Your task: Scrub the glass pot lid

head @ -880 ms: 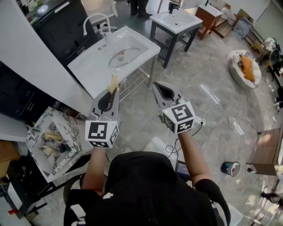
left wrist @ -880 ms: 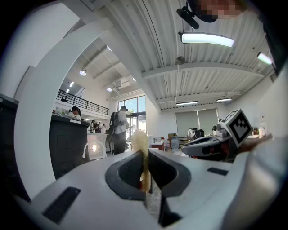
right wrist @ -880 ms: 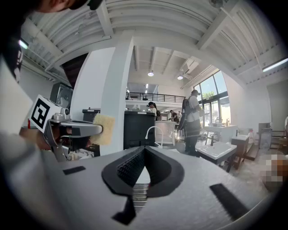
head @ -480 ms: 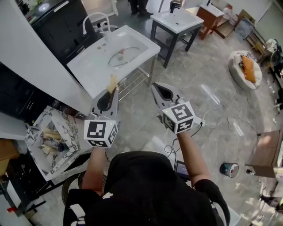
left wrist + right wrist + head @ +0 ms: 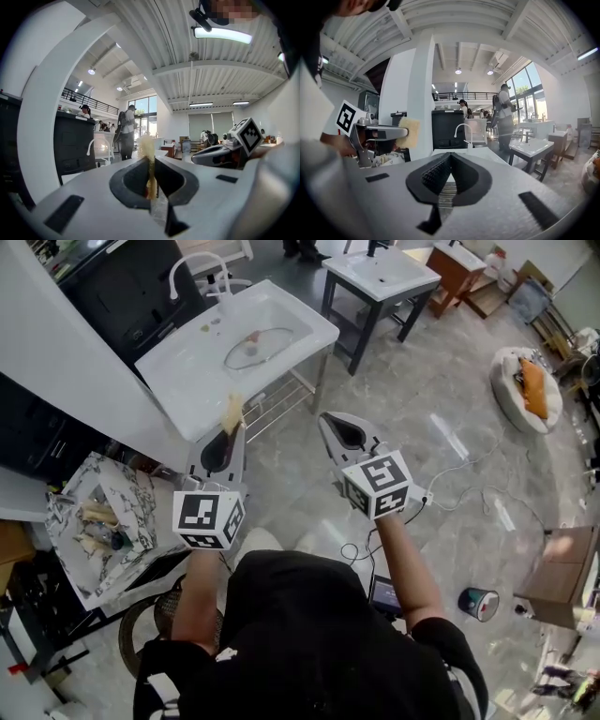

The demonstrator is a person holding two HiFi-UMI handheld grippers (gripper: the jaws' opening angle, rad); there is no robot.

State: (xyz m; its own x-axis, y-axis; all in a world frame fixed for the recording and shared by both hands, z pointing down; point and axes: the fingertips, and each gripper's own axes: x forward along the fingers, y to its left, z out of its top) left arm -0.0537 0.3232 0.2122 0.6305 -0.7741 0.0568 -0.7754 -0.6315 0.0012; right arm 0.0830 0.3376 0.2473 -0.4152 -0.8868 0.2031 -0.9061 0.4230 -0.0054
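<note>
The glass pot lid lies in the basin of the white sink, far ahead of both grippers in the head view. My left gripper is shut on a thin yellow sponge that sticks out past its tips; in the left gripper view the sponge stands upright between the closed jaws. My right gripper is shut with nothing in it, its ribbed pads pressed together. Both grippers are held in the air side by side, well short of the sink.
A white faucet rises behind the basin, in front of a black cabinet. A second small sink stands to the right. A marble-patterned box sits at the lower left. Cables lie on the tiled floor.
The sink and lid have shifted slightly up and left in the head view. Both grippers keep the same pose, the left one holding the sponge throughout.
</note>
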